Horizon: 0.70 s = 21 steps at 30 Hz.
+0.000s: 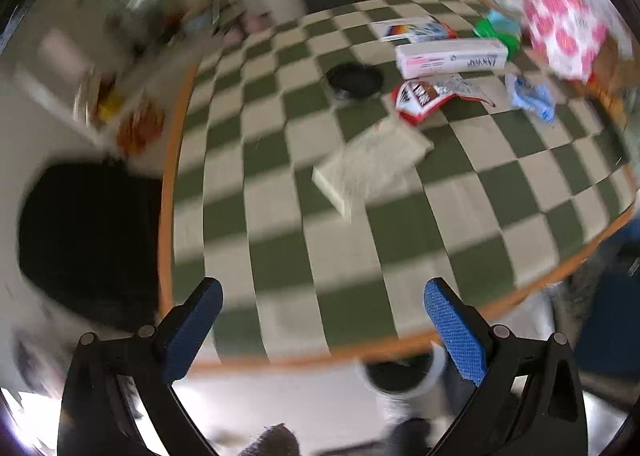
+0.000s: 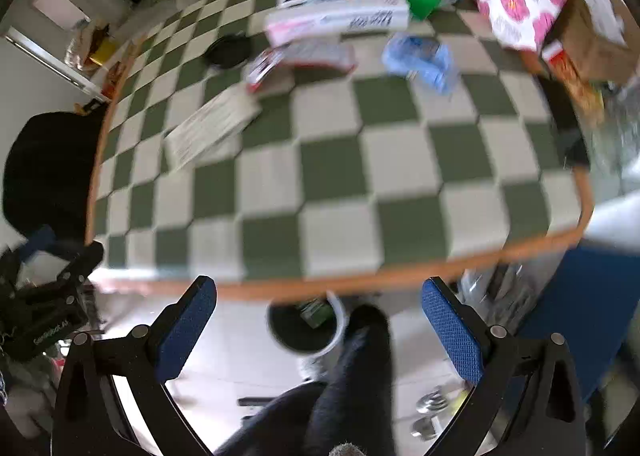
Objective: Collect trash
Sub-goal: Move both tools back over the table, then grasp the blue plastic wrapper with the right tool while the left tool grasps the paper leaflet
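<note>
Over the near table edge, both views smeared — print on the long white box (image 2: 338, 18) unreadable, lying crosswise at the far side by the red wrapper (image 2: 300, 60). Left gripper (image 1: 322, 332) and right gripper (image 2: 320, 330) spread wide, holding nothing.

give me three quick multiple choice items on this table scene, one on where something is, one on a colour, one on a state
1. Where is the bin?
A. on the table
B. on the floor below the table's near edge
C. on the chair

2. What colour is the crumpled bag lying apart from the boxes?
A. light blue
B. yellow
C. black

3. How do the right gripper and left gripper stand?
A. both shut on wrappers
B. one holds a box
C. both open, empty

Key: B, it sits under the orange table rim; A, it shows pale blue; C, nothing lies between either pair of fingers.
</note>
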Available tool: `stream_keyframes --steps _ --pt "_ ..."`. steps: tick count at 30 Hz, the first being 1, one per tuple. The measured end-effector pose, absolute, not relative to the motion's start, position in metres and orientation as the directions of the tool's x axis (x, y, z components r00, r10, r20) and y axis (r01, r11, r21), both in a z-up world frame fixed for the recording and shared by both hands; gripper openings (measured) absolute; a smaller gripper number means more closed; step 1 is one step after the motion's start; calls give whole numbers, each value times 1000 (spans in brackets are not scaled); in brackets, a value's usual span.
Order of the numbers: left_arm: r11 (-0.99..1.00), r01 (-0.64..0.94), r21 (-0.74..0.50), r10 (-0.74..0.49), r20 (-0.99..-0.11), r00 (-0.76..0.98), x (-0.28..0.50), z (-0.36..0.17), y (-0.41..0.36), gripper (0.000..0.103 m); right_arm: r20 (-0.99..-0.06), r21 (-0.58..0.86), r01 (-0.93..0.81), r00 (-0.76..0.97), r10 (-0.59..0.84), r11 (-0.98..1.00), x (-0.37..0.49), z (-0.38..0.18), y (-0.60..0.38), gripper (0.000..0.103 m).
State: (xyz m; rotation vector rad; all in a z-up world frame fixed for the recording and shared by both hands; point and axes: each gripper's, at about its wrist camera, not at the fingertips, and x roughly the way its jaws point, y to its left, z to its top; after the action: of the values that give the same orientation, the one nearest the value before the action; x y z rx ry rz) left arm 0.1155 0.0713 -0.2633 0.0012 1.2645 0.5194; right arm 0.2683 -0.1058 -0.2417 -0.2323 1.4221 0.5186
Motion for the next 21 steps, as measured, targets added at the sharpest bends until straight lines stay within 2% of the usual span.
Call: stream_keyframes --steps 4,10,19,21 --pt "915 -170 365 389 -910 141 191 -298 85 103 -990 99 -501 39 137 860 356 -261 -97 103" --pt "931 66 360 361 -932 -5 264 -360 107 103 -999 48 -541 -10 50 840 464 -303 -77 103" --pt "966 187 177 202 -971 -126 294 -402 123 102 -996 57 -511 -84 16 858 547 -354 -57 103" --pt "972 185 148 173 -976 -129 295 -406 124 93 -995 53 -512 -100 2 857 553 -365 -54 103"
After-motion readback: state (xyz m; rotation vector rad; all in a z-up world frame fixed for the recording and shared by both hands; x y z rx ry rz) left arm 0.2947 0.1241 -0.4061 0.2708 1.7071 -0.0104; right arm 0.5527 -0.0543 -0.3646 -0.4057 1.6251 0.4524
